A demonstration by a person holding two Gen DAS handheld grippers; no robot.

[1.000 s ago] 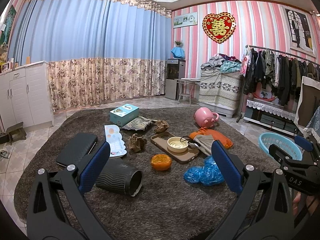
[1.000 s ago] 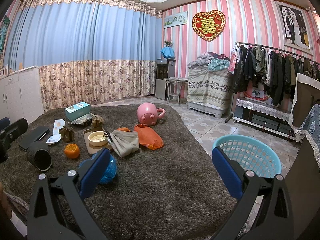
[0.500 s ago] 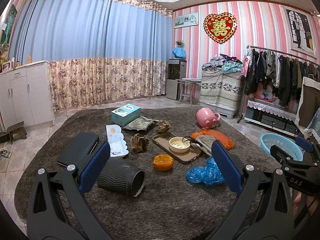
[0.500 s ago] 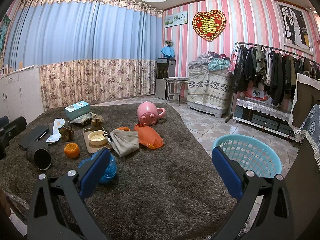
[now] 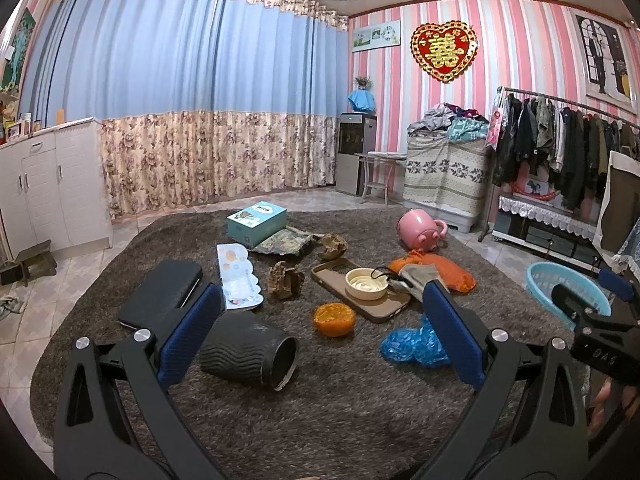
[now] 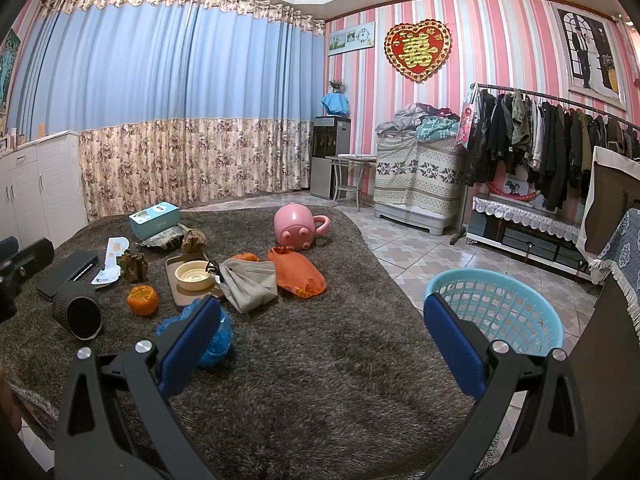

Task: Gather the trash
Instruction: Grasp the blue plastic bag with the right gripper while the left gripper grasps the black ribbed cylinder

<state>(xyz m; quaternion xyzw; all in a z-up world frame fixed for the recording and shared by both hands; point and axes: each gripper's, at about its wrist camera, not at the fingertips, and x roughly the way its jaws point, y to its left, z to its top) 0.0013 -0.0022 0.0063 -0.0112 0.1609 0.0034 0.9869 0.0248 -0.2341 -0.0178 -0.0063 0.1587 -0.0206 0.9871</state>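
My left gripper [image 5: 320,332] and right gripper [image 6: 320,332] hover with jaws apart, empty, over a shaggy brown rug [image 6: 320,380]. Nearest lie a crumpled blue bag [image 5: 414,344] and black cup [image 5: 248,354], then orange peel [image 5: 334,319]. The turquoise basket [image 6: 496,308] stands on the tile floor [image 6: 404,248] beside the rug. Beyond are blue curtains [image 5: 180,80] and pink striped walls [image 6: 500,52].

Left gripper [image 5: 322,336] jaws spread wide, empty, right gripper [image 6: 322,336] likewise wide apart, empty, both level
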